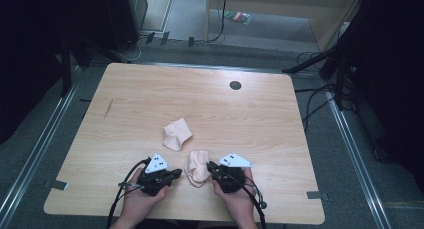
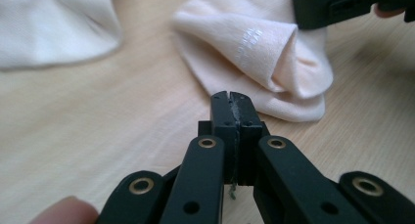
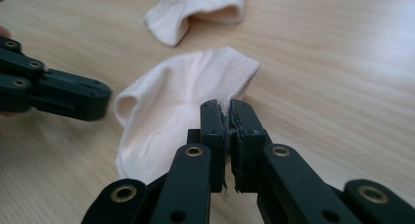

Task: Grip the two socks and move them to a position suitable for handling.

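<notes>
Two pale pink socks lie on the wooden table (image 1: 250, 114). The nearer sock (image 1: 197, 170) (image 2: 254, 53) (image 3: 166, 116) is crumpled between my two grippers. My right gripper (image 1: 210, 167) (image 3: 230, 105) is shut on its edge, and a fold of the fabric rises to the tips. My left gripper (image 1: 177, 174) (image 2: 230, 95) is shut with nothing between its jaws, its tips just short of the sock's left side. The other sock (image 1: 176, 134) (image 2: 49, 28) (image 3: 195, 9) lies loose a little farther up the table.
A dark round grommet (image 1: 235, 85) sits near the table's far edge. Bare wood stretches to the left, right and beyond the socks. Cables and dark stands crowd the floor around the table.
</notes>
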`<state>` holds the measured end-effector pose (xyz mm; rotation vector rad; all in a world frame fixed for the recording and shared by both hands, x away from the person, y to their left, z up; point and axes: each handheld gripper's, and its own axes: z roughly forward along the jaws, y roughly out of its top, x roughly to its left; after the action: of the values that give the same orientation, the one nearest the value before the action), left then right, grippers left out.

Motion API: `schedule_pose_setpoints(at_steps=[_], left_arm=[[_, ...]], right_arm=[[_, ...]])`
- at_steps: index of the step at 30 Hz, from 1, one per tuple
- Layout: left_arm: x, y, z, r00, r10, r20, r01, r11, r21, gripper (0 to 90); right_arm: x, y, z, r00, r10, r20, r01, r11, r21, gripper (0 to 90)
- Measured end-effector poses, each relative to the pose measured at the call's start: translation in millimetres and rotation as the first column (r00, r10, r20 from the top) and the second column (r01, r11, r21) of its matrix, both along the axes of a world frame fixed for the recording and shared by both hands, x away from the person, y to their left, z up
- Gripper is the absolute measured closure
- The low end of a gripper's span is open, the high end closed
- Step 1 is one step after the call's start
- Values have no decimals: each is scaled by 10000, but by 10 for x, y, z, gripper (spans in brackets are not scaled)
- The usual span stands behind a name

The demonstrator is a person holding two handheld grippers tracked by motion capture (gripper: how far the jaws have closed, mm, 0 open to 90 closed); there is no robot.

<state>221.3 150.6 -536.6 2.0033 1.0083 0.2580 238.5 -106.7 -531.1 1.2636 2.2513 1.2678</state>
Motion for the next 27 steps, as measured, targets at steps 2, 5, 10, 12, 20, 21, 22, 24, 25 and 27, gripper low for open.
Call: schedule_pose_setpoints(at_steps=[2, 5, 10, 12, 20, 21, 22, 24, 25, 27], left_arm=[[6, 73, 35, 9999, 66, 125, -65, 9999, -84, 900], [25, 124, 12, 9999, 25, -106, -32, 9978, -662, 900], [29, -123, -110, 9975, 152, -697, -206, 9968, -777, 634], [12, -173, -113, 9979, 71, -641, -115, 9975, -696, 593], [23, -437, -100, 9987, 326, -400, -332, 9994, -123, 450], [21, -478, -121, 9987, 323, -406, -318, 9994, 145, 428], [21, -478, -121, 9987, 323, -406, -318, 9994, 145, 422], [-11, -554, -133, 9994, 355, -16, -353, 9969, 706, 420], [-23, -583, -132, 9993, 336, 166, -351, 9945, 989, 428], [-49, -630, -134, 9976, 312, 620, -409, 9862, 1606, 493]], right_arm=[[5, -81, 53, 9998, -151, 150, 150, 9999, 65, 861], [28, -184, 97, 9996, -252, 110, 248, 9992, 322, 861], [79, -244, 91, 9994, -321, -146, 328, 9983, 476, 860], [87, -245, 85, 9991, -310, -272, 323, 9982, 508, 860], [107, -240, 39, 9991, -138, -391, 150, 9995, 288, 859], [110, -248, 36, 9992, -105, -376, 114, 9997, 229, 859], [112, -253, 35, 9991, -126, -396, 134, 9997, 211, 858], [123, -278, 39, 9988, -204, -442, 215, 9995, 232, 859], [129, -293, 45, 9988, -261, -406, 270, 9994, 234, 858], [135, -322, 63, 9988, -334, -366, 343, 9991, 239, 858]])
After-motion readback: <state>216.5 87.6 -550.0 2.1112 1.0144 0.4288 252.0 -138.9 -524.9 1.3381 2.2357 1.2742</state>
